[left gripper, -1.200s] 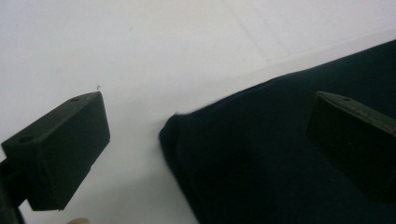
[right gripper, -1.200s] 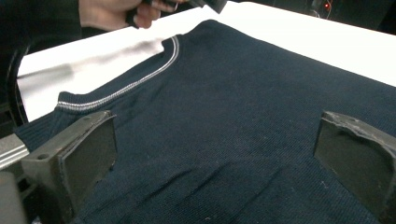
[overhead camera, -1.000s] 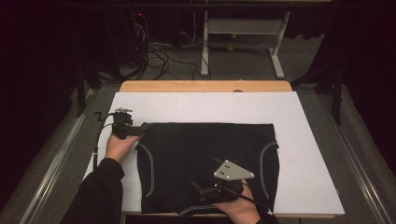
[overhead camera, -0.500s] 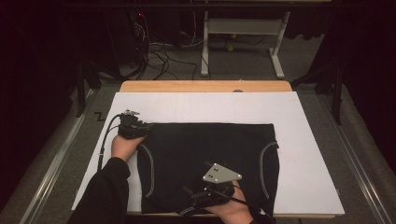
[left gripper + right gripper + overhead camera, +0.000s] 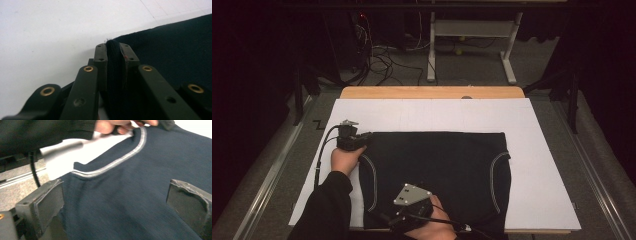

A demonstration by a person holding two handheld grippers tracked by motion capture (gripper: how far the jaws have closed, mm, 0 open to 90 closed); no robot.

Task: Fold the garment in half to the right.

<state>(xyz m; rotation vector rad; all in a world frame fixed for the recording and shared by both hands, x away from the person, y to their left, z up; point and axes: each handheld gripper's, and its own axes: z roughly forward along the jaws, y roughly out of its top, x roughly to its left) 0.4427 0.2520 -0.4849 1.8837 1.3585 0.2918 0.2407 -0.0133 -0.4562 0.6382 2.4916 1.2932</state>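
Note:
A dark navy garment (image 5: 437,170) with white stitched trim lies flat on the white board (image 5: 537,150). My left gripper (image 5: 362,140) is at its far left corner. In the left gripper view that gripper (image 5: 113,47) has just been closing and now pinches a fold of the navy fabric (image 5: 115,67) between its pads. My right gripper (image 5: 389,219) hovers over the garment's near left part, by the front edge. In the right gripper view that gripper (image 5: 115,195) stands open, its pads (image 5: 50,197) wide apart above the cloth (image 5: 125,177), with the white trim (image 5: 117,160) ahead.
The board rests on a wooden table (image 5: 432,92). Bare board lies right of and behind the garment. A black cable (image 5: 319,155) trails from the left gripper. A metal-legged stand (image 5: 469,45) and loose cables are on the floor beyond the table.
The right gripper has moved left along the garment's near edge. The left gripper has stayed at the far left corner and has gone from open to shut on the fabric.

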